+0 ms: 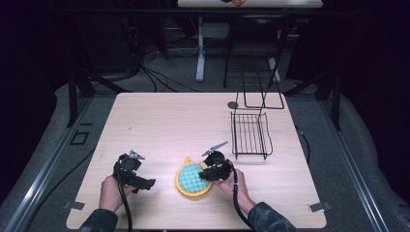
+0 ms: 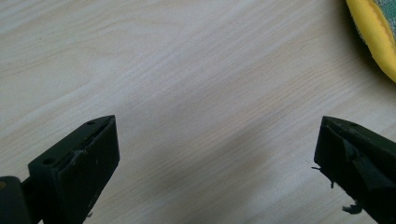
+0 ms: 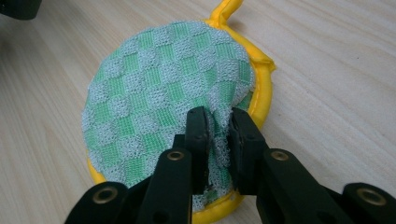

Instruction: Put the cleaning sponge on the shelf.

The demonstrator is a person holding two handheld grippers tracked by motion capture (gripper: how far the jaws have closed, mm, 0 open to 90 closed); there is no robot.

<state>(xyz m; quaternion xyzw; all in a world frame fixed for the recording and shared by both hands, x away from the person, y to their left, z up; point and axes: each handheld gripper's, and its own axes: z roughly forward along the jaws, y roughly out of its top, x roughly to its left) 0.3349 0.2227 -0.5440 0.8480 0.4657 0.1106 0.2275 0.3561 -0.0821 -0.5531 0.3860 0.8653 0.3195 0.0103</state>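
Your right gripper (image 3: 218, 122) has its fingers (image 3: 198, 133) pinched on a fold of the green checked cloth of the round yellow-rimmed pad (image 3: 168, 98), which lies flat on the table (image 1: 159, 121) near its front edge. Your left gripper (image 2: 215, 154) hangs just beside the pad, fingers wide with bare wood between them. In the high view, a black wire rack (image 1: 250, 135) stands well apart behind, nothing in it.
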